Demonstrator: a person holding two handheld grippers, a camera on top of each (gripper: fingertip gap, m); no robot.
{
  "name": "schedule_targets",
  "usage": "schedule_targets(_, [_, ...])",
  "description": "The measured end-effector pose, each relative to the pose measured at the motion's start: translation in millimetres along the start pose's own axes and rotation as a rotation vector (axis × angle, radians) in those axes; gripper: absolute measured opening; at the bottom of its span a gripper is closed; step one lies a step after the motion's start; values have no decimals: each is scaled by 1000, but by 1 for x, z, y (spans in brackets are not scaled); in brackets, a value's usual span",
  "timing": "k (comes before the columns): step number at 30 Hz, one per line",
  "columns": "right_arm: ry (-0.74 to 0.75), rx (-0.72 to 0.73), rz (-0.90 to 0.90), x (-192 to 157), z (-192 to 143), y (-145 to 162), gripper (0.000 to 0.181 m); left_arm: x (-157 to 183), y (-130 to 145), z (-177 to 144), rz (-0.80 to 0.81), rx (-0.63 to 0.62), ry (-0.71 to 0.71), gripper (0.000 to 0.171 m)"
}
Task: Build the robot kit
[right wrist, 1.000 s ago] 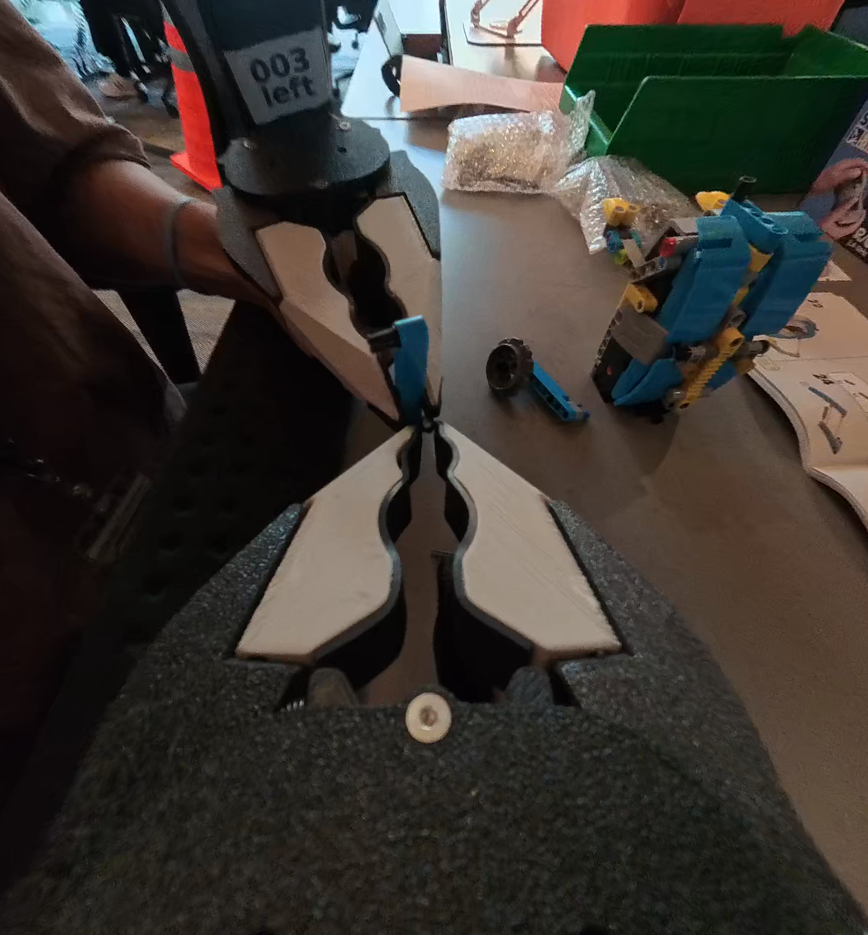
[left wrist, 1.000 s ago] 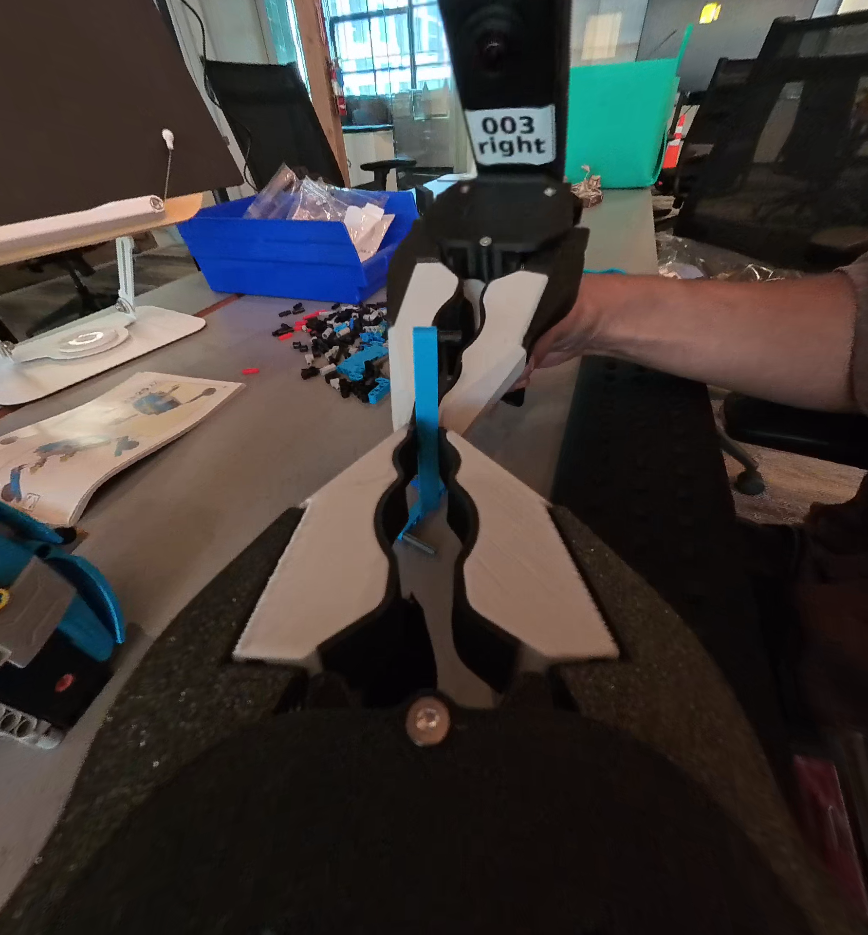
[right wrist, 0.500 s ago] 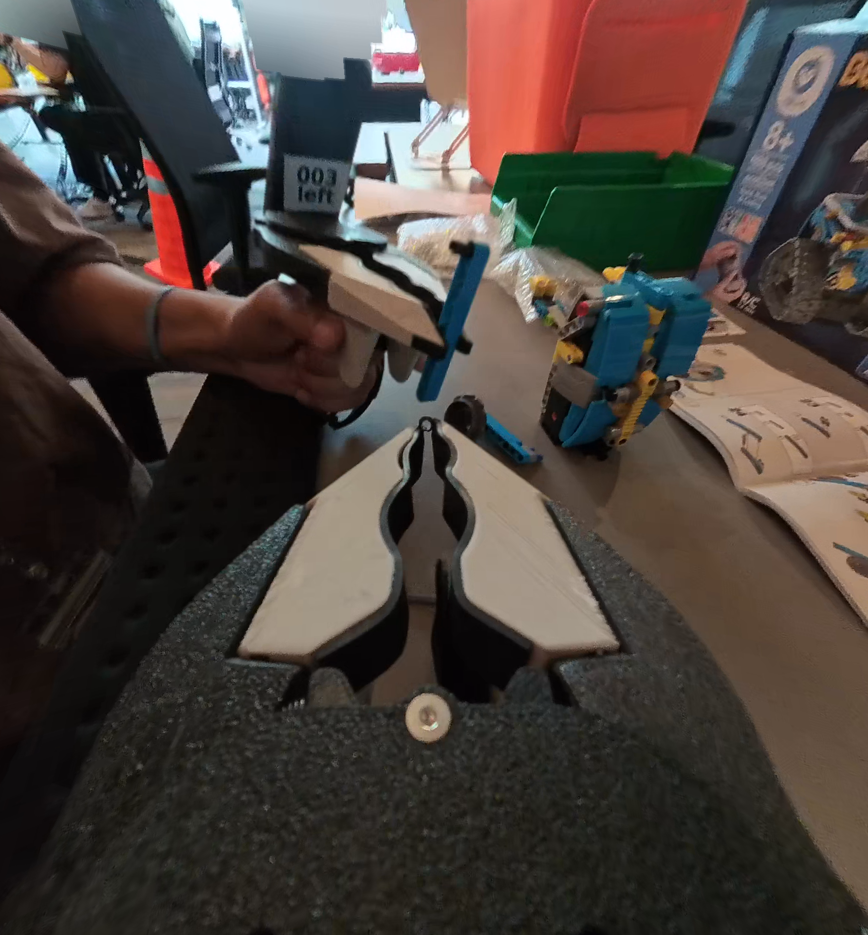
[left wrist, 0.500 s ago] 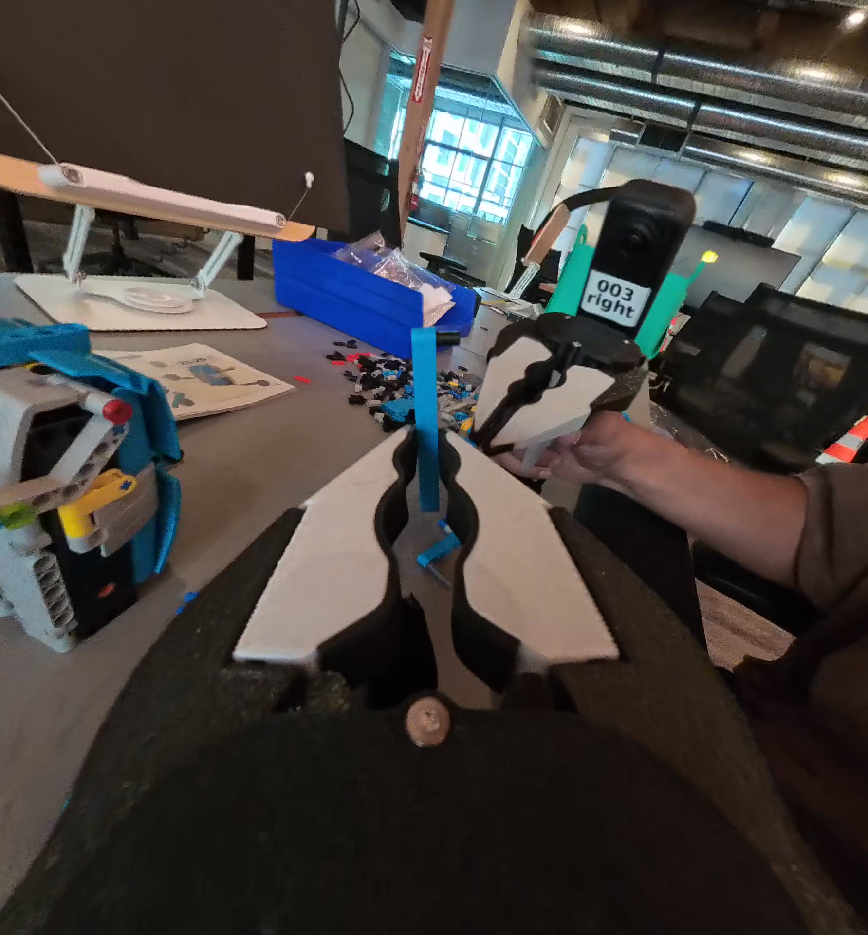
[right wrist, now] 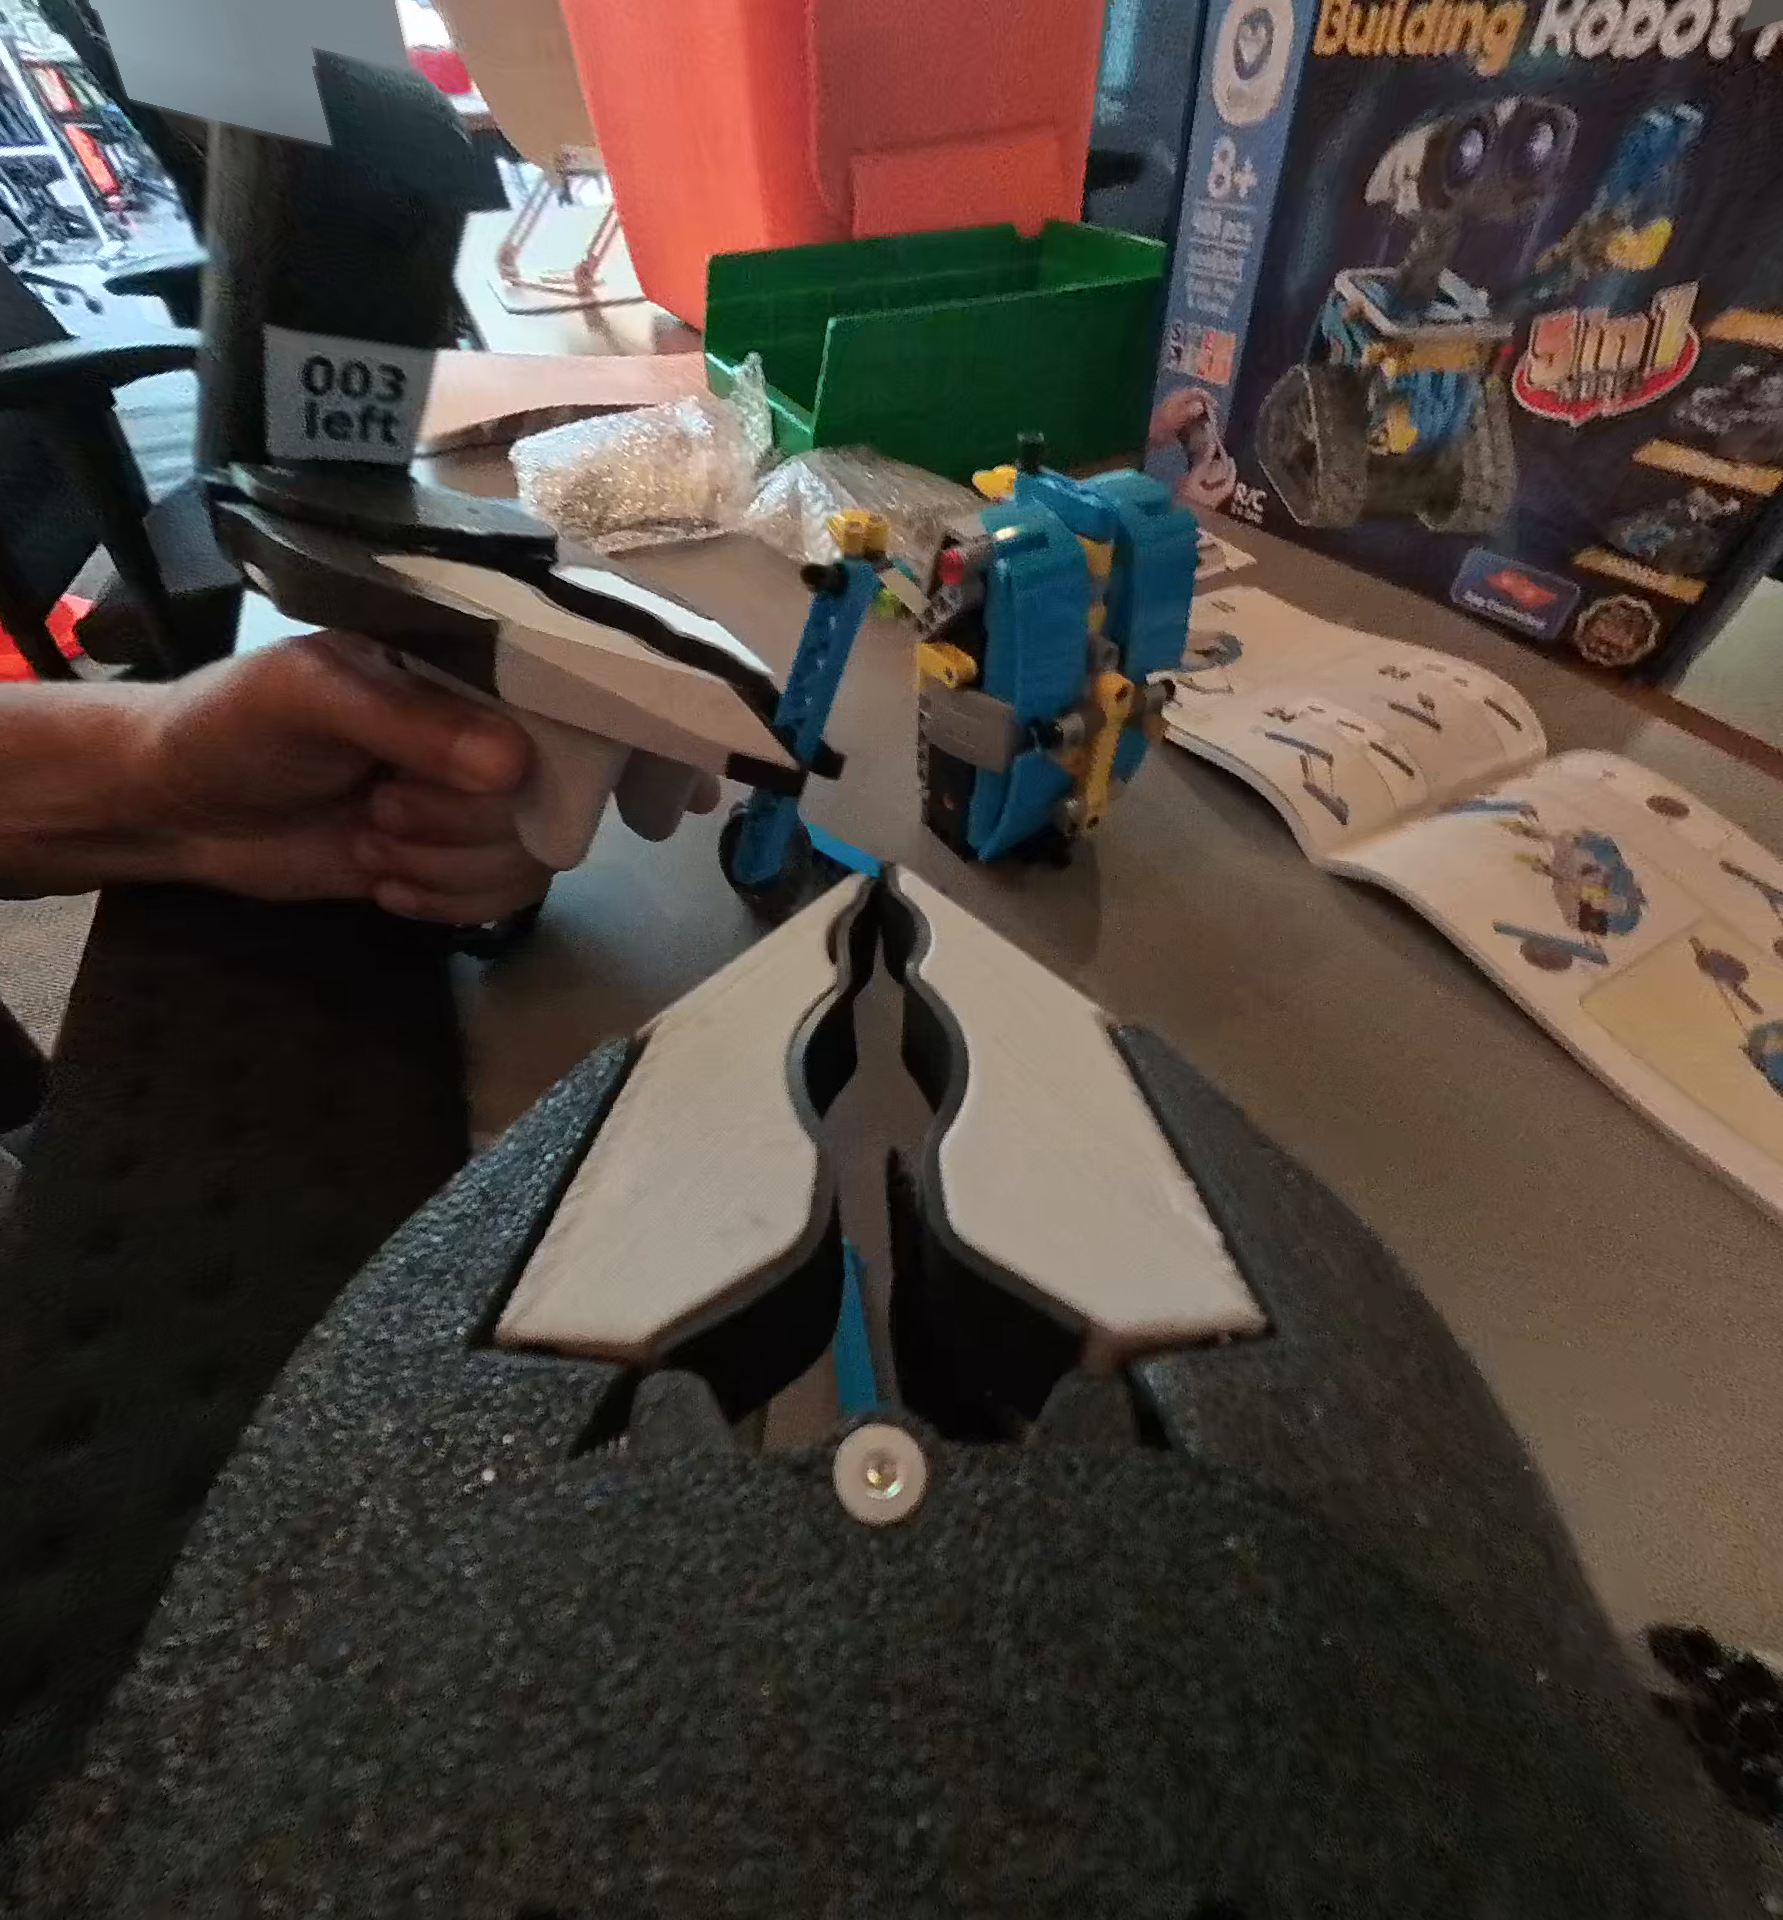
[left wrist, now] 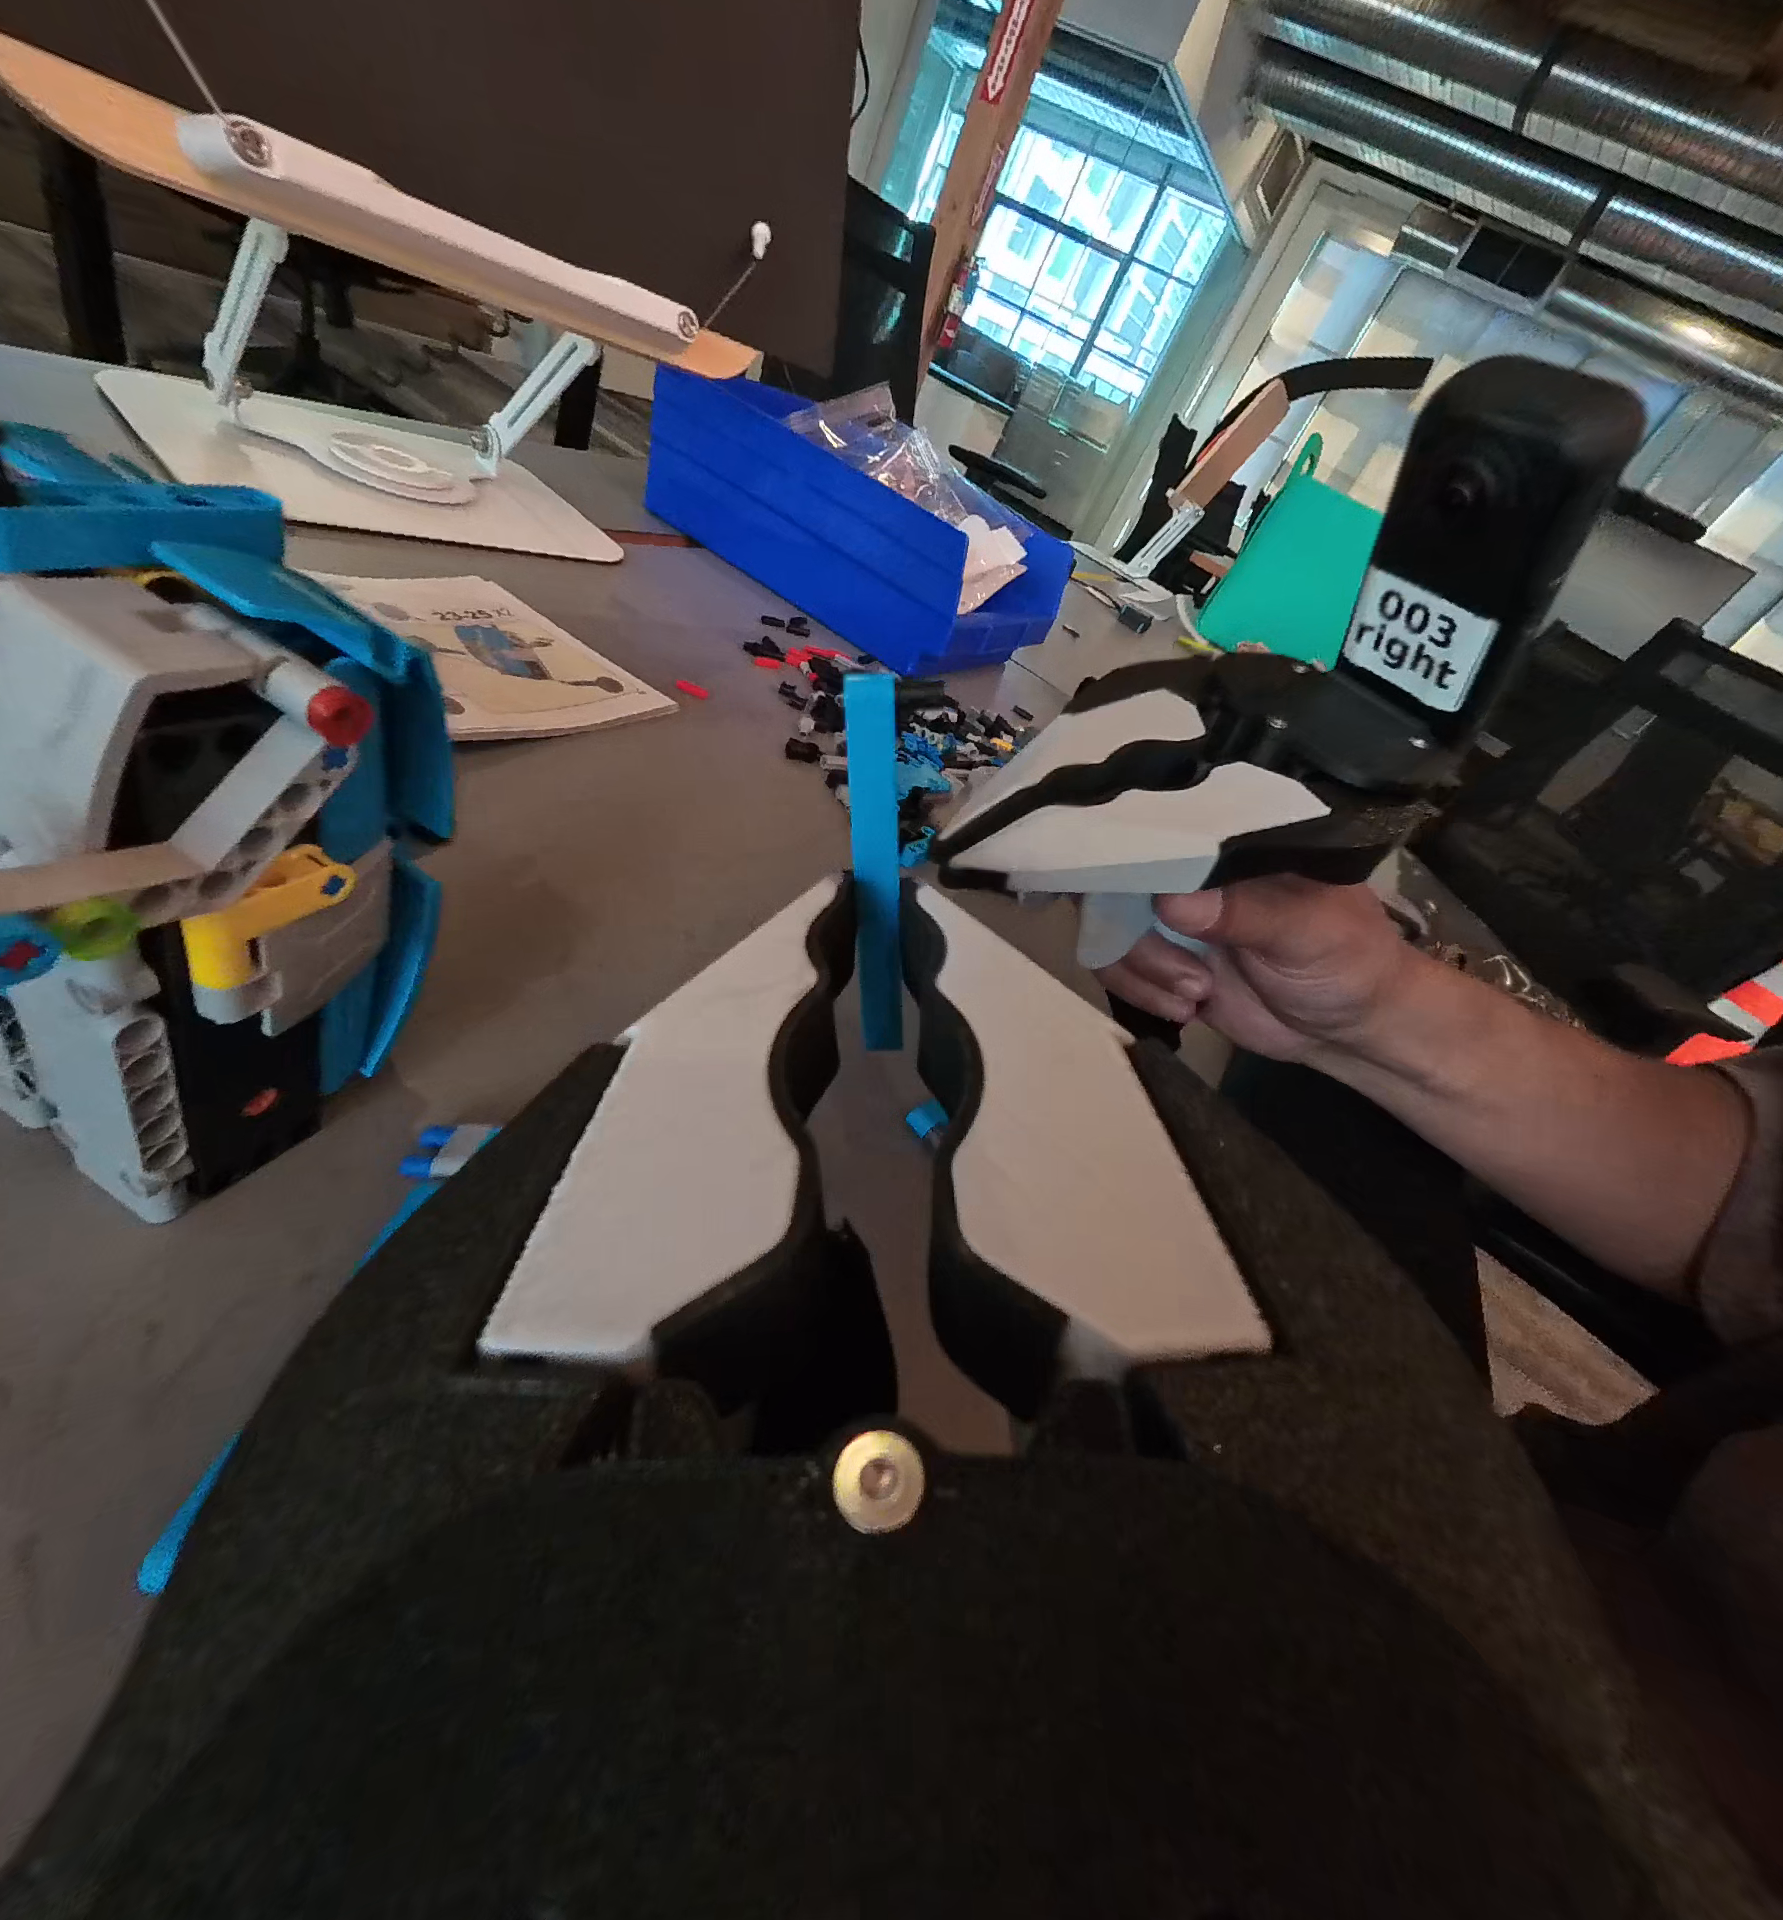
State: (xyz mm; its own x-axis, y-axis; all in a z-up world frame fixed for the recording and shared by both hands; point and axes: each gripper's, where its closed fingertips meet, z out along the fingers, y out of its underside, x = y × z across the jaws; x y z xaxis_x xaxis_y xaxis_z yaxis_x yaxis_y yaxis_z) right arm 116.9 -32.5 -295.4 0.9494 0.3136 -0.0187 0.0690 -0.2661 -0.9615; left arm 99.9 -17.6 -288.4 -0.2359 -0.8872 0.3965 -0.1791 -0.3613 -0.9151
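My left gripper [left wrist: 876, 885] is shut on a long blue beam [left wrist: 872, 790] and holds it upright above the grey table [left wrist: 596, 883]. In the right wrist view the left gripper [right wrist: 785, 764] holds the beam [right wrist: 822, 655] tilted, just left of the blue, grey and yellow brick model [right wrist: 1043, 675]. That model stands at the left in the left wrist view [left wrist: 170, 862]. My right gripper [right wrist: 879, 883] is shut with nothing seen between its tips. It shows side-on in the left wrist view [left wrist: 954, 854], just right of the beam and apart from it.
A blue bin [left wrist: 845, 530] with plastic bags, a pile of small parts [left wrist: 897, 727], a booklet [left wrist: 513, 665] and a white stand [left wrist: 367, 468] lie beyond. A wheel on a blue beam [right wrist: 762, 862], a green bin [right wrist: 928, 332], a kit box [right wrist: 1521, 312] and an open booklet [right wrist: 1489, 790] are near the model. The grippers are tip to tip, or close to it.
The two grippers have drawn apart. The left gripper has swung with the blue beam toward the brick model. The right gripper has left the beam and now lies side-on.
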Motion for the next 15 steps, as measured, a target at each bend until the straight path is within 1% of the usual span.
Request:
schedule_targets(4, [0, 11, -32, 2, -6, 5, 0, 3, -2, -1, 17, 16, 9, 7])
schedule_targets(7, [-13, 65, 10, 2, -8, -3, 0, 3, -4, -3, 20, 30, 4, 7])
schedule_targets(10, [-21, 69, 67, 7, -5, -2, 0, 6, -3, -3, 47, 25, 10, 7])
schedule_targets(13, [-6, 94, 75, 11, -9, -5, 0, 10, -2, -2, 80, 19, 15, 7])
schedule_targets(15, [14, 84, 72, 15, -11, -2, 0, 11, -1, -2, 89, 13, 13, 7])
